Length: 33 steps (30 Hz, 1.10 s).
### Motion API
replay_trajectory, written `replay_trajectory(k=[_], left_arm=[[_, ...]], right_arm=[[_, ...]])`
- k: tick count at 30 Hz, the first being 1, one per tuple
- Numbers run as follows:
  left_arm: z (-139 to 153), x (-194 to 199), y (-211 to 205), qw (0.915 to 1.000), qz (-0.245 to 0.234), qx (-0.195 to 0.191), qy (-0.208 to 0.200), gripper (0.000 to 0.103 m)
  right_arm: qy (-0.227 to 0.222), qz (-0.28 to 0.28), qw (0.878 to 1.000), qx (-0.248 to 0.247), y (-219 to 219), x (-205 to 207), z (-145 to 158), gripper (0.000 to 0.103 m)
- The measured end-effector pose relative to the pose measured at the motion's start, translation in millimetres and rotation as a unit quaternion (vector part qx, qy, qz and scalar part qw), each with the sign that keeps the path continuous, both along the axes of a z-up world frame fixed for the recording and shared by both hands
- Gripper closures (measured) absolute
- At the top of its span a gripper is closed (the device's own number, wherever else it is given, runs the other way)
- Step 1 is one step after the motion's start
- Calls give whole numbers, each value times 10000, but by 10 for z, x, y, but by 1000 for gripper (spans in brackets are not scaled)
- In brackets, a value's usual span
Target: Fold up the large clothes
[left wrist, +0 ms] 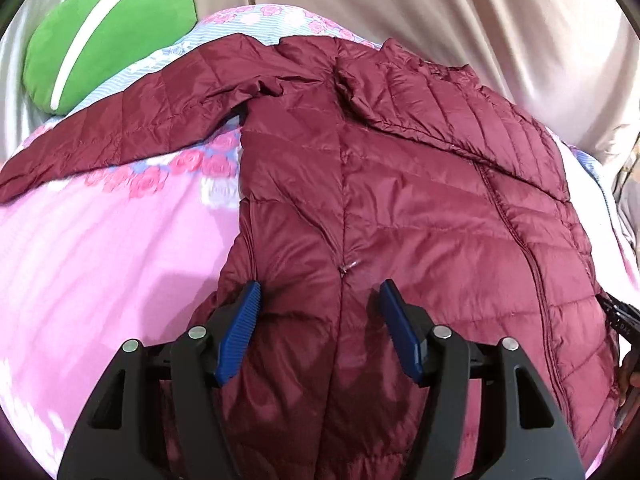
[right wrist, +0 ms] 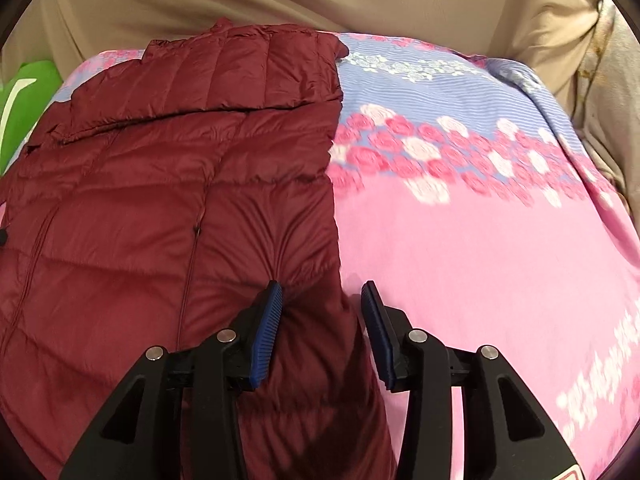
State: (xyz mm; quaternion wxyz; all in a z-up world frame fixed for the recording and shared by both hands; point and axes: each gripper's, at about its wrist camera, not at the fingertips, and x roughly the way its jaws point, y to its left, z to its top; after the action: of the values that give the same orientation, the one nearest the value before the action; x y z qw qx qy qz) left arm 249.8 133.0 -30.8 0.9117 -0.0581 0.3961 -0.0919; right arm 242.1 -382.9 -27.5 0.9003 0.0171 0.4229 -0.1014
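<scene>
**Both grippers at the near hem of the maroon jacket, fingers apart**

Left wrist view, left to right: a green cushion point(left wrist: 108, 36) with a white stripe sits at the far left corner, on the floral bedsheet point(left wrist: 100, 240). The maroon quilted jacket point(left wrist: 400, 208) lies flat on the sheet, one sleeve point(left wrist: 120, 136) stretched out toward the left. The other sleeve point(left wrist: 460, 108) is folded across the upper body of the jacket. A zipper line runs down the right half. Beige curtain fabric point(left wrist: 480, 20) hangs behind the bed.

Left gripper point(left wrist: 318, 294): blue fingers spread wide, both tips pressing into the jacket near its left hem corner; fabric puckers at the left pad. Jacket cloth lies between the fingers, not pinched.

Right wrist view, left to right: the jacket fills the left half, its right side edge running straight toward the camera. Bare pink and blue sheet lies to the right.

Right gripper point(right wrist: 322, 296): fingers apart, straddling the jacket's right edge. The left pad dents the fabric with radiating creases; the right pad is over the sheet just beside the edge.
</scene>
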Motion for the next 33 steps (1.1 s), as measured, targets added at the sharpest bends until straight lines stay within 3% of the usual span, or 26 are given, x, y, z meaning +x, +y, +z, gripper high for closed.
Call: replay_trajectory(k=[4,8,11,13,16,19,20,22,23,24,25,26,28,29,31,33], left_arm=[[173,15,198,9981,271,-540,-109,43],[456,371,968,9826,1344,-1277,-76,25],[541,721,1718,9605,2413,-1388,-15,18],[497,932,2306,9338,3162,-1673,55,17],[337,1146,2853,9042,3841,-1837,325,17],[152,1391,3179,8858,4133,-2050,507,20],[133,1451,3227,8826,4196,-2071,460,25],[146,1559,3217,8849,4191,-2004,331,50],[156,1681,3178,8908,4058,-2011,363,83],[177,1748,3135,8943,3976,-2013,389,100],[230,1811,3065,8973,3914,-2014,320,100],[389,1884,2938,9055,3800,-1885,120,101],[750,1966,2582,9281,3405,-1485,-269,101],[1072,2034,2227,9432,3029,-1218,-624,101],[1555,2077,1620,9610,2323,-1014,-1105,101],[1916,2097,980,9722,1587,-965,-1426,101]], right_arm=[[61,-59,9999,80,-32,-102,51,55],[-95,-89,9991,401,-98,-164,247,55],[-332,-63,9993,158,-7,-252,405,49],[-408,-19,9991,83,47,-285,462,47],[-400,30,9989,224,77,-273,493,47],[-419,23,9989,230,128,-263,500,46],[-436,25,9989,188,155,-249,511,46],[-461,14,9989,97,195,-221,517,43],[-462,20,9989,55,215,-200,522,43],[-458,28,9989,23,234,-183,525,43],[-459,37,9989,-6,251,-172,527,43],[-460,44,9989,-25,265,-167,530,43],[-459,53,9989,-66,284,-151,535,43],[-474,67,9988,-85,300,-136,545,43],[-511,94,9986,-98,329,-103,567,43],[-578,149,9982,-84,384,-43,598,43]])
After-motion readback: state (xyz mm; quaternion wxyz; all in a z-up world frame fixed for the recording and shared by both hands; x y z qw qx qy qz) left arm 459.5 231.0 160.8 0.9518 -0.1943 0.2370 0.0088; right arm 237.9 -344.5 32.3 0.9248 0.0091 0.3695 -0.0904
